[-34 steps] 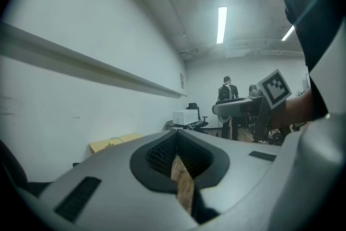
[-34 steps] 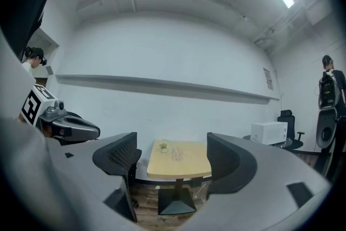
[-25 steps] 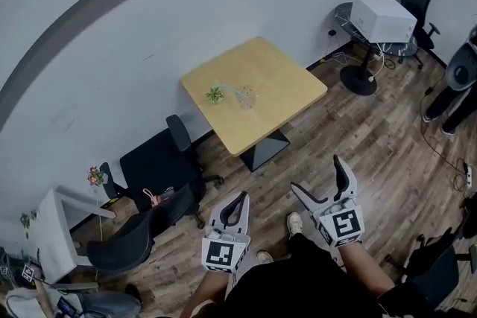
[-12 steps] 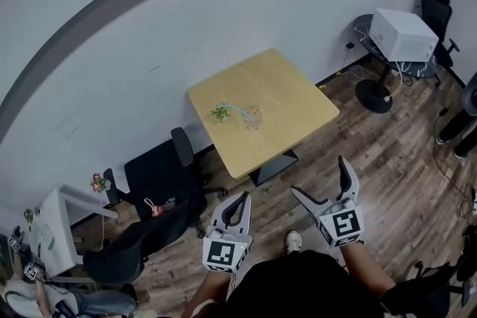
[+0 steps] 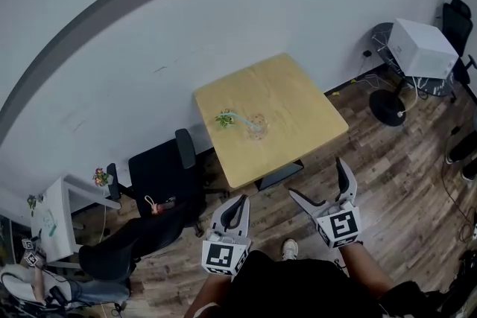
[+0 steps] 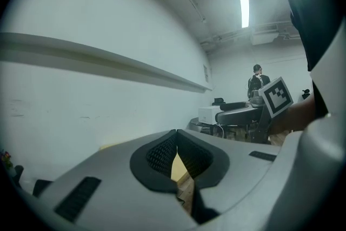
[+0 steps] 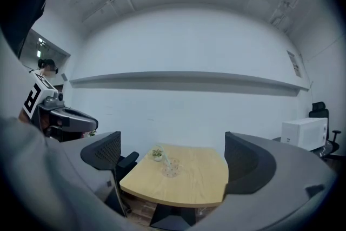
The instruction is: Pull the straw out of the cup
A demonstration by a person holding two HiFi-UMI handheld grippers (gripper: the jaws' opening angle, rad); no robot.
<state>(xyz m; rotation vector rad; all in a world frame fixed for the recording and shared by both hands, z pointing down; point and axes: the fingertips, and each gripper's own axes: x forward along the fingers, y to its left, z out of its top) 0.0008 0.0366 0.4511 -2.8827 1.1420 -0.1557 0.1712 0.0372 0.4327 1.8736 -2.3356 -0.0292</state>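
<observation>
Tabletop: pale wood look to me, smooth, matt.
Floor: darker wood planks, grained; I see a faint sheen.
Cup: clear; glass or plastic, I cannot tell.
Left tool, right tool: grey matt plastic, black ribbed pads.
Chair: black, matt.
Wall: white, matt.

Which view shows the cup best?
The head view: the cup stands unblocked on the table, straw leaning out. The right gripper view shows it small between open jaws; the left gripper view shows none of it.
</observation>
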